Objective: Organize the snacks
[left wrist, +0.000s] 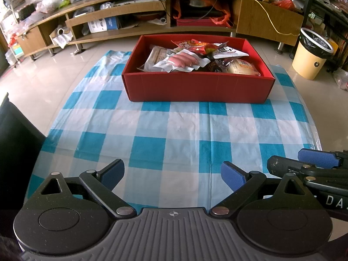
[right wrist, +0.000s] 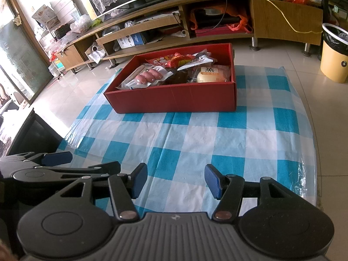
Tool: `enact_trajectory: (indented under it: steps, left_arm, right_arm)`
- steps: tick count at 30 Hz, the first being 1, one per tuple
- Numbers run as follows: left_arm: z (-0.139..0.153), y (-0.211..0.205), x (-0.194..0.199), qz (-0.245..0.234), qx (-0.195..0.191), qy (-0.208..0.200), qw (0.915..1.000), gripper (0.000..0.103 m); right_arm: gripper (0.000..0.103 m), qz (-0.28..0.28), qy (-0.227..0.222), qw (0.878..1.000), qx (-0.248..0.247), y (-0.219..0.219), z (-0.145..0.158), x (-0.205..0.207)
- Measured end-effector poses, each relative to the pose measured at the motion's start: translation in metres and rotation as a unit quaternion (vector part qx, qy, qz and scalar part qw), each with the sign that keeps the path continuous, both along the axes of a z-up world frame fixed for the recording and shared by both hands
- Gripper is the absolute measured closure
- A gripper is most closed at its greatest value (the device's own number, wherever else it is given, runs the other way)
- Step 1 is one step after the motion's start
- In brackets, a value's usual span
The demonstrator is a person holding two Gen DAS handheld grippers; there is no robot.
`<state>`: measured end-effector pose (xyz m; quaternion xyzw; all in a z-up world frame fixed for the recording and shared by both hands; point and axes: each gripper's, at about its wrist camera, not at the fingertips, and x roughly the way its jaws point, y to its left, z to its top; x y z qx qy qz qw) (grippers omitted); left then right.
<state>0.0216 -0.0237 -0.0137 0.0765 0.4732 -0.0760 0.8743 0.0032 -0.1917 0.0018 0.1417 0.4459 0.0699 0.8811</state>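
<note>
jaws first: your left gripper (left wrist: 173, 175) has them spread wide over bare cloth with nothing between them, and your right gripper (right wrist: 176, 181) has them parted more narrowly, also empty. the two grippers sit side by side at the near end of the desk, each showing at the edge of the other's view.

beyond them the blue-and-white checked tablecloth (left wrist: 174, 130) lies bare all the way to the box, so you have open room there. its left and right edges fall away to the tiled floor (left wrist: 43, 80), and a dark object is cut off at the near left.

the red box (left wrist: 198, 87) stands at the far end of the desk, open at the top, its long axis running left to right across your left view and slightly angled in your right view. the snacks are piled inside it: a pack of pink sausages (left wrist: 183, 62) lies on top toward the left, a pale bun pack (left wrist: 243, 67) at the right, a red printed wrapper (left wrist: 189, 43) at the back. the darker packets underneath are hard to make out.

past the desk you see a low wooden tv stand (left wrist: 130, 6) and a yellow bin (left wrist: 311, 58) at the right.
</note>
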Motion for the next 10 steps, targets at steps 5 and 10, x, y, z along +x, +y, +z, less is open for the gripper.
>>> enact_trajectory:
  steps: [5,10]
  left_arm:
    - [0.0002,-0.0009,-0.0012,0.0,0.002,-0.005,1.0,0.006]
    - [0.0014,-0.0003,-0.0009,0.001,0.001,-0.007,1.0,0.005]
  right_arm:
    - [0.047,0.0,0.0,1.0,0.0,0.0001,0.0002,0.0001]
    - [0.045,-0.001,-0.002,1.0,-0.002,0.0005,0.0002,-0.0002]
